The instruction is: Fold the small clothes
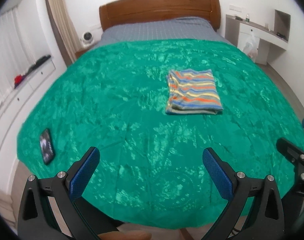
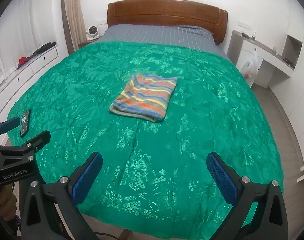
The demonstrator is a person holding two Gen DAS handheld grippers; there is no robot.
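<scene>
A striped garment [image 1: 193, 91], in blue, orange, yellow and grey, lies folded into a flat rectangle on the green bedspread [image 1: 132, 104]; it also shows in the right wrist view [image 2: 145, 98] near the bed's middle. My left gripper [image 1: 151, 156] is open and empty above the foot of the bed, well short of the garment. My right gripper [image 2: 154, 161] is open and empty too, also back near the foot edge. The right gripper's body shows at the right edge of the left view [image 1: 296, 160], the left one's at the left edge of the right view [image 2: 21, 150].
A black phone [image 1: 46, 149] lies on the bedspread near its left edge, seen also in the right wrist view [image 2: 25, 122]. A wooden headboard [image 1: 160, 10] stands at the far end. White drawers [image 1: 21, 92] line the left wall; a desk with a plastic bag [image 2: 250, 68] stands right.
</scene>
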